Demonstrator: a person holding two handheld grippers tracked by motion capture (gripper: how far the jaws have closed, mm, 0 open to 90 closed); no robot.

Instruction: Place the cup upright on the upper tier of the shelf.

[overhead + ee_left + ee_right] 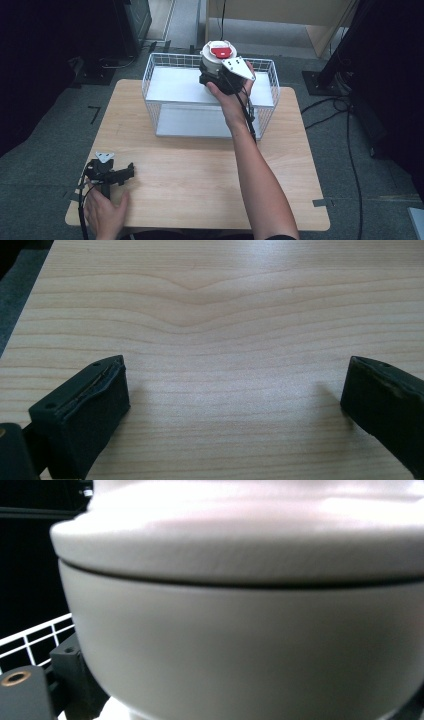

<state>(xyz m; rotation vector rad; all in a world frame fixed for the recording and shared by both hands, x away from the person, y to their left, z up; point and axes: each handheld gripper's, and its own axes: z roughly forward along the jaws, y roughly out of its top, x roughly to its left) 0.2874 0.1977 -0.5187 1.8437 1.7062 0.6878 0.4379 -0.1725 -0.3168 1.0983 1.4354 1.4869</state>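
A: Which step is this?
B: Judging by it, placing: the right gripper (218, 79) clamps a white container (218, 56) with a red lid patch, held above the wire basket (150, 82) at upper centre.
A: Next?
B: Probably lower it straight, clear of the rim. The left gripper (125, 172) rests wide apart, lower left, on the pale wood tabletop (200, 170); grey carpet surrounds it.

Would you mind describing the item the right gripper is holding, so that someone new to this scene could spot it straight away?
Start at the wooden table and find the white wire basket at its far edge. Above the basket's far side, the right gripper is clamped on a round white container. Its red patch on the lid sets it apart, the one bright colour among white and black things.
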